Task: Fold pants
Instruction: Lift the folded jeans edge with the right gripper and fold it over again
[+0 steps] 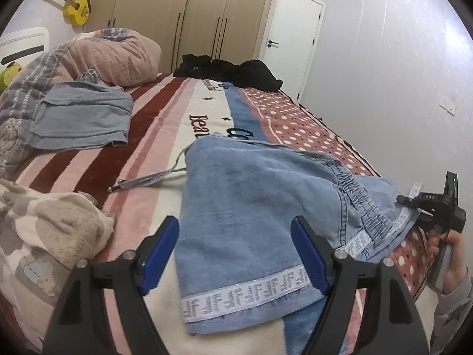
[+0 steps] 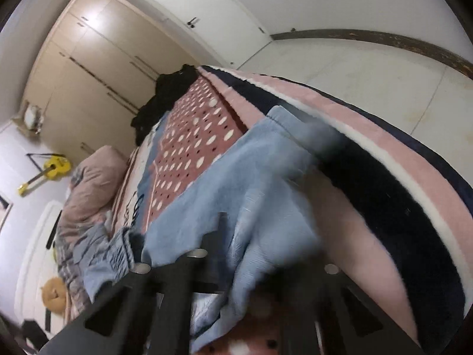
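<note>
One pants [image 1: 260, 195] hem between open left hand-held gripper [image 1: 236, 254] fingers.

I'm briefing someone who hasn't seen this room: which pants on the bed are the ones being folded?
Start at the bed with its striped and polka-dot blanket. The pants being folded lie at its near edge, between the left gripper and right gripper. Unlike the plain, already folded blue garment by the pillows, these are light denim with a lettered white trim band and a loose drawstring.
</note>
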Demonstrator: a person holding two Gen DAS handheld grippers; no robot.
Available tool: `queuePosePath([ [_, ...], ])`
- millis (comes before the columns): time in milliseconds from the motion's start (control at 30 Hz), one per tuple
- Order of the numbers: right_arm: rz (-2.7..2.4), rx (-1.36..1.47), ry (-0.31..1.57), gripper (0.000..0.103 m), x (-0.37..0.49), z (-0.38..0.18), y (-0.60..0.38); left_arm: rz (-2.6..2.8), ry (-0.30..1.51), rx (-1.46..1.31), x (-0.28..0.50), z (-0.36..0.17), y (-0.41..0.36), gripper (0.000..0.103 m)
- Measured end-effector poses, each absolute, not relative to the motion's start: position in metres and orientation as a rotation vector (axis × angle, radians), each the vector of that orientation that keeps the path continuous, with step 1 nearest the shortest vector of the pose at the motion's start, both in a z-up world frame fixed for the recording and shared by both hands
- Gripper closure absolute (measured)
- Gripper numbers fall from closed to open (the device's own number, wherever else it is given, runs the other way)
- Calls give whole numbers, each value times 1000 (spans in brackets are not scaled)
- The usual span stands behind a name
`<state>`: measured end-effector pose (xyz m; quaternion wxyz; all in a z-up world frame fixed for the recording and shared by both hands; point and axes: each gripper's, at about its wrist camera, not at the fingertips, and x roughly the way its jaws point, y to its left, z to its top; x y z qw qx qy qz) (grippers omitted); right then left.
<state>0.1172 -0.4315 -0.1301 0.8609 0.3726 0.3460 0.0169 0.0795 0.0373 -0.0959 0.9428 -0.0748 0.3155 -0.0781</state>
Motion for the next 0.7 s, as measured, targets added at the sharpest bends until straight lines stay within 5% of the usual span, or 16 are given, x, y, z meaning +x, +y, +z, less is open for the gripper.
queuePosePath([
  [367,485,338,495,99,120,-1,-261,-138,609,-214,71,-92,69,28],
  [700,824,-70,788,98,114,-93,-130,-143,618,-219,58,-93,91,28],
])
